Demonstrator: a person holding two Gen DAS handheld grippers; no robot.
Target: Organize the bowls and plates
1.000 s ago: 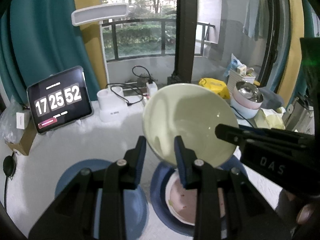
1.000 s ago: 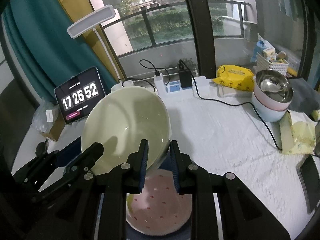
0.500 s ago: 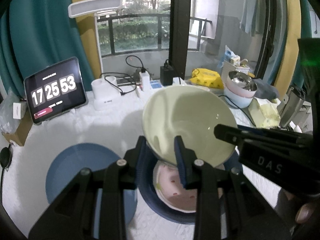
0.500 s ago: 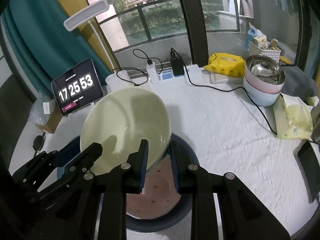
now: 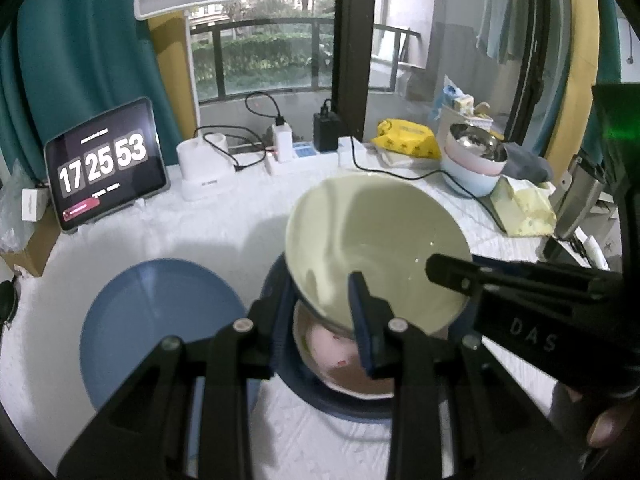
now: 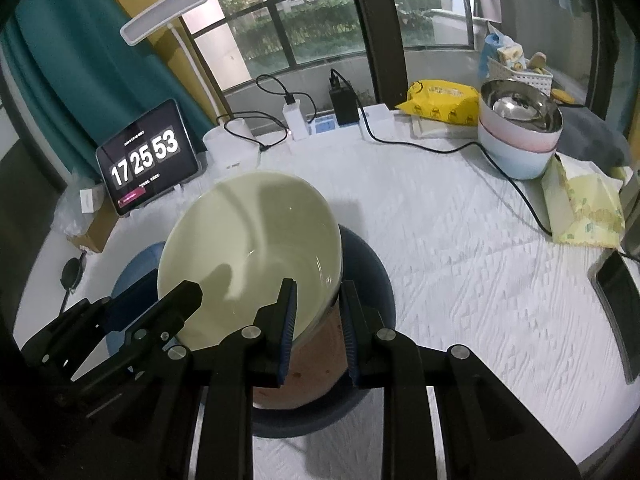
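The left hand-held gripper [image 5: 320, 312] is clamped on the near rim of the pale green bowl [image 5: 376, 240], one finger inside and one outside. The right hand-held gripper [image 6: 318, 320] is clamped on the opposite side of the same rim. The bowl is tilted and held just above a pink bowl with red dots [image 5: 340, 364], which sits on a dark blue plate [image 6: 368, 276]. A lighter blue plate [image 5: 156, 320] lies beside it on the white tabletop [image 6: 460, 272]. A tablet [image 6: 148, 156] showing a clock stands at the back left
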